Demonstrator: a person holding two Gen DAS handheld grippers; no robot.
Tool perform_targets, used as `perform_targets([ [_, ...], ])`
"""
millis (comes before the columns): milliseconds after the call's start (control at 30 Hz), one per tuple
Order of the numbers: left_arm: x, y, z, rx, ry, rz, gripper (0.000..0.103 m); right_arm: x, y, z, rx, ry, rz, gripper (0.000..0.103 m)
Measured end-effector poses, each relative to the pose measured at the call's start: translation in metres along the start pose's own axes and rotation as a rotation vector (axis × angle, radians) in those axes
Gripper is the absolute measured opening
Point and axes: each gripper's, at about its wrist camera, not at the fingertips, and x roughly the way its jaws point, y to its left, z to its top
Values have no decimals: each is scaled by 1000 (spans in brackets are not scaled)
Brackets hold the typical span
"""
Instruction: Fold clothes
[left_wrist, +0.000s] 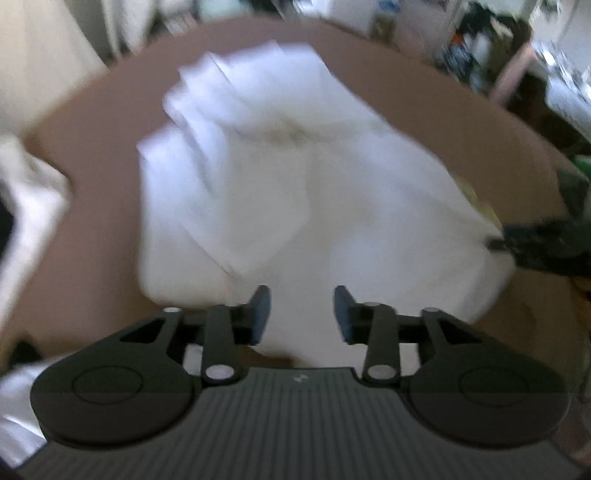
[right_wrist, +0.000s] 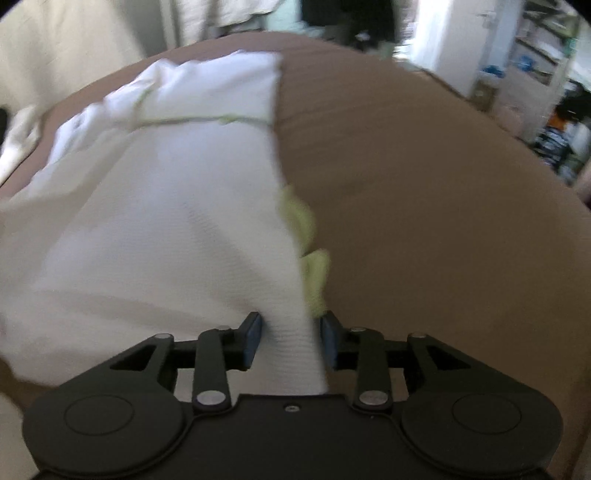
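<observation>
**Loose hold on the right edge could undo the fold**

The white knitted garment with pale yellow-green trim (right_wrist: 177, 229) lies spread on the brown cardboard-coloured table surface (right_wrist: 424, 221), partly folded, with a layered flap toward its far left side.

The right gripper (right_wrist: 291, 341) straddles the garment's near right edge: cloth fills the gap between its blue-padded fingers (right_wrist: 254, 339), but the pads look set apart on either side of it, so I cannot tell whether they pinch it or merely flank it. If they only flank it, lifting would let the edge slip out and the fold would sag.

The left gripper (left_wrist: 302, 314) hovers over the garment's near edge, fingers spread and holding nothing. Both views are smeared by motion; moving fast with one side free could drag the garment askew, toward the other white cloth (left_wrist: 26, 206) off its left.
</observation>
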Motion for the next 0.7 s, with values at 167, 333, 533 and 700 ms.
perform_targets([
  [167, -18, 48, 0, -120, -50, 121, 42, -9, -19, 8, 71, -61, -29, 40],
  [333, -11, 79, -2, -224, -6, 141, 42, -9, 3, 14, 3, -187, -182, 40],
  [533, 20, 62, 36, -72, -25, 301, 49, -23, 28, 43, -83, -329, -89, 40],
  [700, 72, 88, 114, -30, -114, 449, 53, -12, 39, 103, -114, -296, 82, 41],
])
